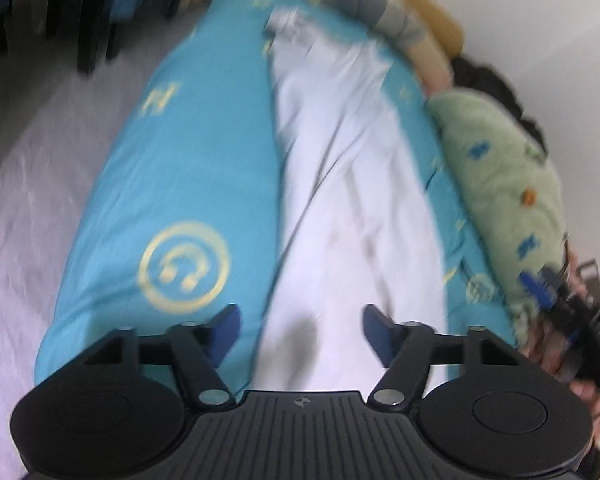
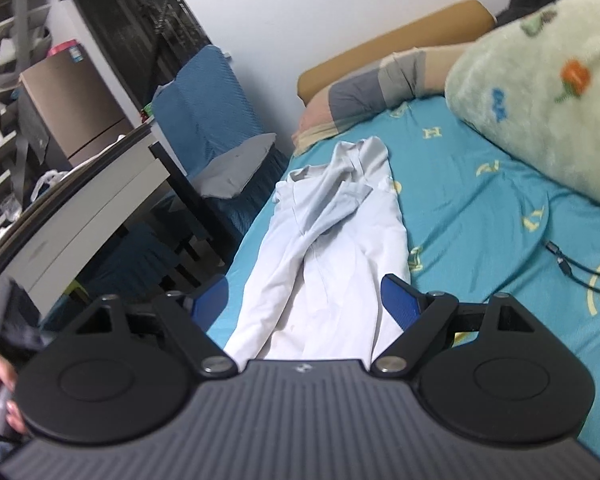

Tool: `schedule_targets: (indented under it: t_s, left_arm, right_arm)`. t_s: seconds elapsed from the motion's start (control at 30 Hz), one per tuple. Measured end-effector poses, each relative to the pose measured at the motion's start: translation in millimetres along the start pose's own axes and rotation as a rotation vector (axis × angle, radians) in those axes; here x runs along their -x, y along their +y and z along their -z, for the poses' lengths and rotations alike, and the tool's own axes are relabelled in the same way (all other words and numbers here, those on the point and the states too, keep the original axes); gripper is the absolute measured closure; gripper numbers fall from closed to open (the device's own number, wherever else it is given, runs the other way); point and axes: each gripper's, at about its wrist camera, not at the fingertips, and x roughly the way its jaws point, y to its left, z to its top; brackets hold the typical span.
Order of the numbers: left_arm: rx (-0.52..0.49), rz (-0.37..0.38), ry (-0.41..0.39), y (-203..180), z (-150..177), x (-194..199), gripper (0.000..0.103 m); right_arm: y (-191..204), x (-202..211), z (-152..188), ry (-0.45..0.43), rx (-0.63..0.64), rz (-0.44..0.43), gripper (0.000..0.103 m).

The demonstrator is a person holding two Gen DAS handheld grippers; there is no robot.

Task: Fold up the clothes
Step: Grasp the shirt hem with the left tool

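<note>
Your left tool point(image 1: 300, 328) and right tool point(image 2: 305, 299) both hover with jaws spread wide, gripping nothing, just above the near end of the white garment point(image 2: 332, 248). That garment lies lengthwise, loosely folded, on the turquoise bed sheet point(image 2: 480, 208), beside the green blanket point(image 2: 548, 92).

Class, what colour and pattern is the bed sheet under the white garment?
Turquoise bed sheet with yellow motifs; clearest in the right wrist view.

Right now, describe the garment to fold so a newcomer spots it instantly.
Find the bed with the turquoise sheet. The white shirt lies lengthwise on it, collar toward the headboard. It is the only plain white item; the fuzzy green blanket beside it is patterned.
</note>
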Motion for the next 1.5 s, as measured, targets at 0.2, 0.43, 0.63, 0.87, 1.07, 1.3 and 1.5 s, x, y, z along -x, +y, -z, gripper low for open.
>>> schedule_targets:
  t_s: [0.2,0.43,0.63,0.87,1.07,1.3,1.5]
  left_arm:
    - [-0.062,0.023,0.203,24,16,-27,0.075]
    - [-0.16,-0.033,0.429,17,25,-70,0.083]
    - [-0.281,-0.115,0.47,-5,26,-79,0.082]
    - [-0.417,-0.247,0.489,-49,32,-85,0.102]
    - [-0.563,-0.459,0.414,-98,42,-66,0.103]
    - [-0.677,-0.577,0.274,-187,75,-53,0.103]
    - [-0.736,-0.555,0.237,-234,119,-90,0.102]
  right_arm:
    - [-12,-6,-5,0.016,-0.094,0.004,0.018]
    - [-16,-13,-5,0.043,-0.113,0.009,0.018]
    - [-22,-21,-5,0.06,-0.139,0.003,0.018]
    - [-23,-20,0,0.066,-0.125,0.01,0.018]
    - [-25,-6,-2,0.031,-0.115,0.003,0.018]
    - [-33,7,-5,0.005,-0.121,0.001,0.018]
    - [-45,4,-9,0.029,-0.156,-0.005,0.018]
